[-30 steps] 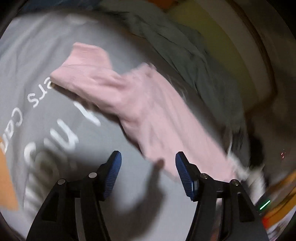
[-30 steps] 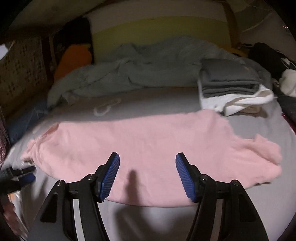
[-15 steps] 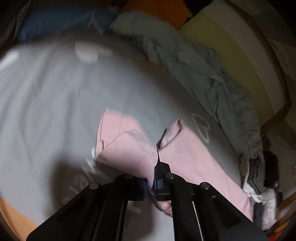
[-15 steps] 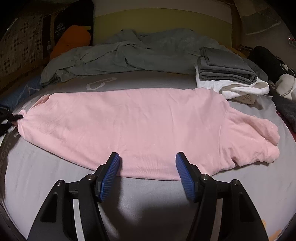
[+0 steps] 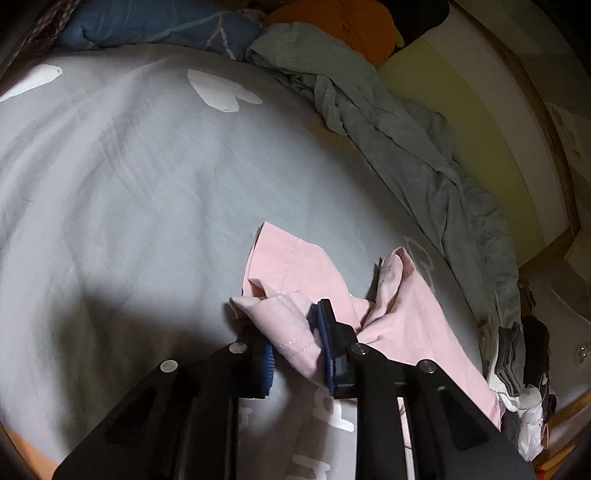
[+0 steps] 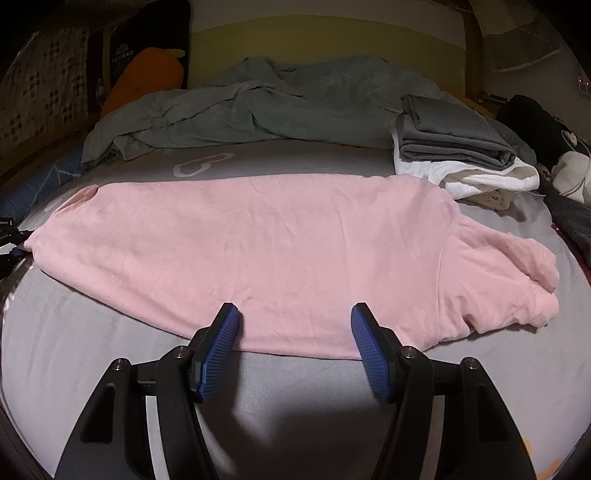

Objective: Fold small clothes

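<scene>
A pink garment (image 6: 280, 251) lies spread flat across the grey bedsheet (image 6: 110, 369), with a bunched sleeve at its right end. My right gripper (image 6: 293, 345) is open and empty, its blue pads at the garment's near edge. My left gripper (image 5: 295, 350) is shut on a bunched end of the pink garment (image 5: 288, 332), low over the sheet. The left gripper also shows at the far left edge of the right wrist view (image 6: 14, 247).
A crumpled grey-green blanket (image 6: 266, 103) lies across the back of the bed. A stack of folded grey and white clothes (image 6: 458, 155) sits at back right. An orange cushion (image 6: 144, 77) and a blue pillow (image 5: 155, 26) lie near the headboard. Dark items (image 6: 535, 122) sit at far right.
My left gripper has closed on the end of the pink garment and holds it bunched. The garment now lies stretched flatter. My right gripper stays open and has come closer to the near edge.
</scene>
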Available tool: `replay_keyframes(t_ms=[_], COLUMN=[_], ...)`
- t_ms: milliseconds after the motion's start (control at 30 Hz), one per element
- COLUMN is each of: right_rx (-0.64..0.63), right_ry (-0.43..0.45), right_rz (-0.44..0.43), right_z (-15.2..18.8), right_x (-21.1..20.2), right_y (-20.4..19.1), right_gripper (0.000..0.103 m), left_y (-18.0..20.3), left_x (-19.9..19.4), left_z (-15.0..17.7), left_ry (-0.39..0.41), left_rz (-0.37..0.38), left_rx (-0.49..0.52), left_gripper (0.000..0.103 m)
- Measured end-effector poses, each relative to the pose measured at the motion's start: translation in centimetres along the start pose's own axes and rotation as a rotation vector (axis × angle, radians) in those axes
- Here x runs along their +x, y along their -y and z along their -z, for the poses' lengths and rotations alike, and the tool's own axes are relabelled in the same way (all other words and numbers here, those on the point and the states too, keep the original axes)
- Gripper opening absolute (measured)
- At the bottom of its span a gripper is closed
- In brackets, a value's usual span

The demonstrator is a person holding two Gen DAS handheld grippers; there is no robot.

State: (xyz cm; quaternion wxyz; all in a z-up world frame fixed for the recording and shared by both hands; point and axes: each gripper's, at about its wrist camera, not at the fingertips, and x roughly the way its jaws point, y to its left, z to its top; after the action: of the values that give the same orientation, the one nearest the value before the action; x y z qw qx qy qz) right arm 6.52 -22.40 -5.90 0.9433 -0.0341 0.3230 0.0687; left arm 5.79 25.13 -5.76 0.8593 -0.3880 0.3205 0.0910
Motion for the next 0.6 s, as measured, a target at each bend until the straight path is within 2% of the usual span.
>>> replay_keyframes(t_ms=[100,133,200,300,400,533,600], right_rx=[0.0,0.0,-0.001,-0.003,-0.003,0.002,0.002], right_ry=[0.0,0.0,0.003,0.003,0.004,0.004,0.004], right_rz=[-0.002,-0.002,-0.002,0.003,-0.001,-0.005,-0.004], right_z=[0.0,0.0,0.0,0.0,0.0,0.0,0.0], right_x=[0.0,0.0,0.0,0.1,0.1,0.0,0.0], right_y=[0.1,0.1,0.1,0.1,0.2,0.2,0.2], right_gripper=[0.065,0.065,0.065,0.065,0.065,0.065,0.065], left_y=[0.4,0.5,1.7,4.5,7.3,10.2,11.5], left_x=[0.2,0.3,-0.4,-3.5,-5.8,-6.0,-5.9], left_z=[-0.7,-0.9,-1.2,-1.1,-0.9,-1.1,-1.0], left_ry=[0.004,0.0,0.008,0.124,0.205,0.227,0.249], left_rz=[-0.019,-0.039,-0.072,-0.084,-0.121,-0.181,-0.179], left_rx=[-0.022,-0.027,0.011,0.112,0.18,0.242,0.291], left_gripper=[0.02,0.004,0.004,0.004,0.004,0.004,0.004])
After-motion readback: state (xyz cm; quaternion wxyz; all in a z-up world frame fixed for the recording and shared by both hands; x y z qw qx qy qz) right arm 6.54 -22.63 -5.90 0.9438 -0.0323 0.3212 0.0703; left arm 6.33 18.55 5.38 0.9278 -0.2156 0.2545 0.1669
